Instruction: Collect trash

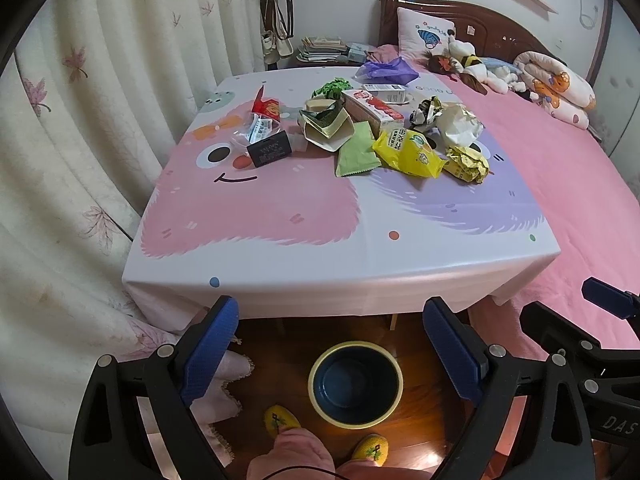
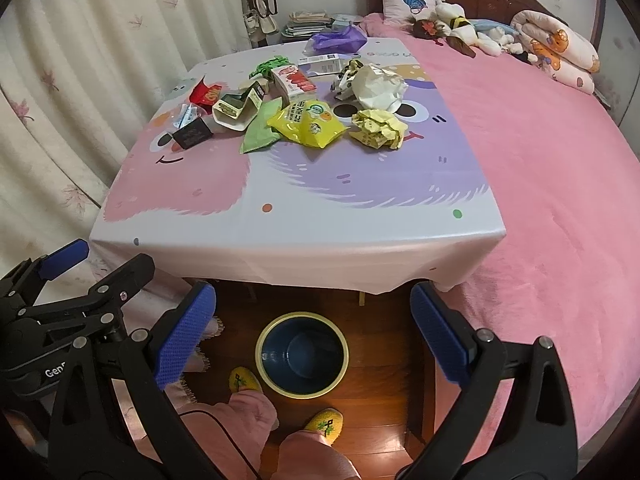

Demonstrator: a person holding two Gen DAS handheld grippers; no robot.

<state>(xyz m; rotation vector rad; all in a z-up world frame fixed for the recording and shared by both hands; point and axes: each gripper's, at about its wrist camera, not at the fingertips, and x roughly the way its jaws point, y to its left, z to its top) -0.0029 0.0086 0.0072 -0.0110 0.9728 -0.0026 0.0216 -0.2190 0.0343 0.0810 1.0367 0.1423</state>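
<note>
Left wrist view: left gripper (image 1: 332, 344), fingers spread, nothing held, hanging over the floor in front of the table (image 1: 320, 248). Trash on the table's far half: yellow bag (image 1: 408, 152), green packet (image 1: 356, 152), black box (image 1: 270, 151). Bin (image 1: 355, 384) on the floor below the table edge.

Right wrist view: right gripper (image 2: 316, 332), fingers spread, nothing held. Crumpled yellow wrapper (image 2: 378, 128) and white paper (image 2: 378, 88) on the table; bin (image 2: 302, 356) between the fingers, beside yellow slippers (image 2: 324, 424).

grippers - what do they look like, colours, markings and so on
Both are black plastic clamp-style frames with silver rivets and two blue, dot-textured finger pads. The left gripper and right gripper match. White lettering marks the bodies: "Gen" on the left, "DAS" on the right.
</note>
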